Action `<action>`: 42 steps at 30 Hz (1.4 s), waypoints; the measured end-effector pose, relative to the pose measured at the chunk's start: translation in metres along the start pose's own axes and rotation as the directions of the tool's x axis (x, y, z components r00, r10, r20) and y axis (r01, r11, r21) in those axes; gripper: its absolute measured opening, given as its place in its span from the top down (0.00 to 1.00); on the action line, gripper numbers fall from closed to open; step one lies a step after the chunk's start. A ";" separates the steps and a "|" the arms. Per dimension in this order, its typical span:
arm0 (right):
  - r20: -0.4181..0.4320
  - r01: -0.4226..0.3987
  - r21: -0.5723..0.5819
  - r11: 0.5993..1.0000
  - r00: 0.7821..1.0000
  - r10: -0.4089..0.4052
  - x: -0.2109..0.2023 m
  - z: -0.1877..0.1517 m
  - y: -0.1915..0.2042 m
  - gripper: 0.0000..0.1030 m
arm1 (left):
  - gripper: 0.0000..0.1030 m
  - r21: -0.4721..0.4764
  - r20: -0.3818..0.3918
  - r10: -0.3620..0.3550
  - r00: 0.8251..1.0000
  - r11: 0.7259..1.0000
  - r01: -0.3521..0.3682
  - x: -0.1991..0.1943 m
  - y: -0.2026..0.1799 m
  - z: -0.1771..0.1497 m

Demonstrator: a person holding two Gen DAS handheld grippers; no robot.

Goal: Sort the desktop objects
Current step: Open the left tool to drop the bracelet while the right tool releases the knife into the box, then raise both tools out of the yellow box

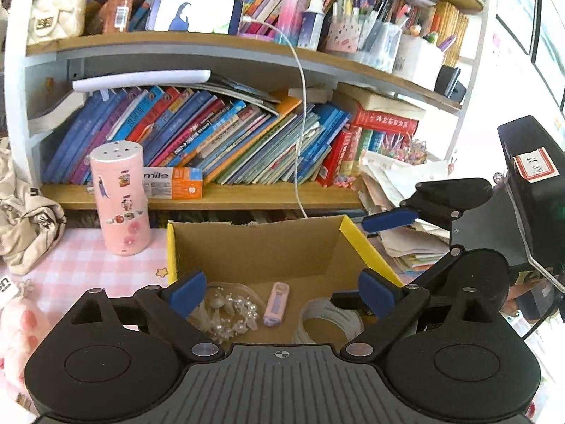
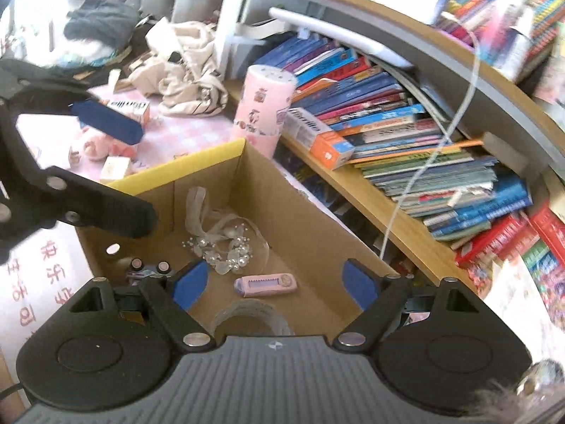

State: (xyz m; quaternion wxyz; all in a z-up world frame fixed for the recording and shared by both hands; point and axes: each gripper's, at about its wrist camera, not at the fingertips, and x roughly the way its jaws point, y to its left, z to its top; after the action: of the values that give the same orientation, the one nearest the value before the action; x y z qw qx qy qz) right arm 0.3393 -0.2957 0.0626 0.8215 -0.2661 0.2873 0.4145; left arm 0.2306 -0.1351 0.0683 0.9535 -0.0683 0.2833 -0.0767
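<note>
While both grippers' jaws gape empty, the box (image 2: 303,212) holds one hairband (image 2: 226,243), one comb (image 2: 265,284), perhaps one tape roll (image 2: 250,312).

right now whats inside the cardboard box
Inside the cardboard box: a pearl hair ornament, a pink comb case and a tape roll. The near part of its floor is hidden by the tools.

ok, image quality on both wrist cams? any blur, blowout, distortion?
Left wrist view: sharp, with strong fisheye bending of the shelf; the window side at right is blown out white. Right wrist view: motion blur smears the books at upper right and the frame's edges, while the cardboard box and pink comb near the centre stay fairly crisp; blown-out glare at top left.
</note>
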 end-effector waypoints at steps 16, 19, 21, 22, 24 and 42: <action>-0.001 0.112 0.268 0.957 0.993 -0.116 -0.057 -0.045 0.040 0.16 | 0.07 0.017 0.028 0.017 0.999 1.000 -0.018 -0.056 0.000 -0.040; -0.023 0.132 0.334 0.933 0.991 -0.133 -0.062 -0.054 0.053 0.15 | 0.07 0.023 0.015 0.011 1.000 1.000 -0.011 -0.063 0.005 -0.048; -0.051 0.155 0.376 0.914 0.988 -0.146 -0.062 -0.060 0.065 0.15 | 0.07 0.029 -0.002 0.007 1.000 1.000 -0.007 -0.067 0.009 -0.054; -0.067 0.166 0.397 0.903 0.986 -0.152 -0.061 -0.064 0.071 0.15 | 0.07 0.032 -0.011 0.005 1.000 0.999 -0.005 -0.070 0.011 -0.057; -0.094 0.185 0.433 0.882 0.983 -0.160 -0.061 -0.069 0.082 0.15 | 0.07 0.035 -0.032 0.003 0.999 0.999 -0.002 -0.075 0.017 -0.065; -0.259 0.383 0.546 0.745 0.923 -0.285 -0.063 -0.097 0.192 0.11 | 0.05 0.073 -0.138 0.032 0.990 0.997 -0.022 -0.115 0.071 -0.118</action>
State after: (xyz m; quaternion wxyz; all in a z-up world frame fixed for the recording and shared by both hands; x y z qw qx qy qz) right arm 0.1233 -0.2959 0.0005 0.8982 -0.0787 0.4129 0.1287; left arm 0.0782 -0.0548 0.0184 0.9342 -0.0249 0.3472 -0.0787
